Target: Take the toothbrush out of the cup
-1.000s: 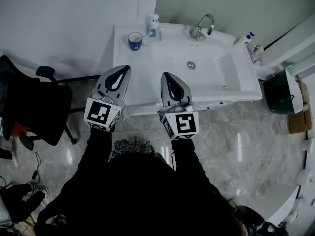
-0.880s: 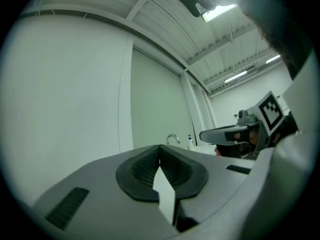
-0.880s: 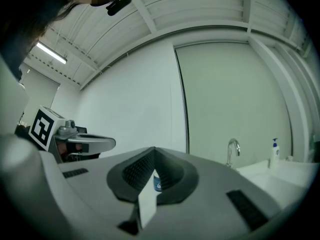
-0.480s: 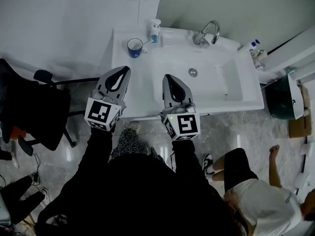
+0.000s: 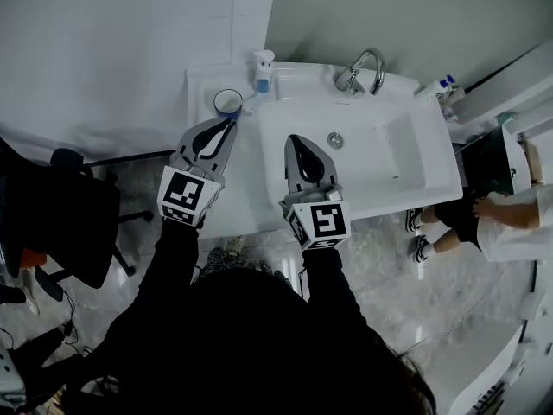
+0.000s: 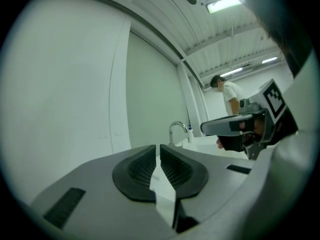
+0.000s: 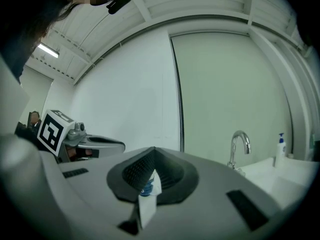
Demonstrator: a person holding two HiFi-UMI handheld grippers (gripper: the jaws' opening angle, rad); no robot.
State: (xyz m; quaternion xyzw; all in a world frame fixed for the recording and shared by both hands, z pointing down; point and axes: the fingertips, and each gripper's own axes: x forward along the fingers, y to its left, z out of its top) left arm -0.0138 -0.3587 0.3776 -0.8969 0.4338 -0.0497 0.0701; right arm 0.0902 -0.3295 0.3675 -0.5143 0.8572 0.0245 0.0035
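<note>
White wall [image 5: 104,50]; glossy marble floor [image 5: 406,292]; black chair [image 5: 52,223] at left; ceiling strip light [image 6: 225,4] lit.

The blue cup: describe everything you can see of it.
The blue cup is small and round, dark blue outside and pale inside. It stands upright on the back left corner of the white sink counter. What looks like the toothbrush leans out over its right rim. A white and blue bottle stands apart to its right. The left tongs reach just short of it.
</note>
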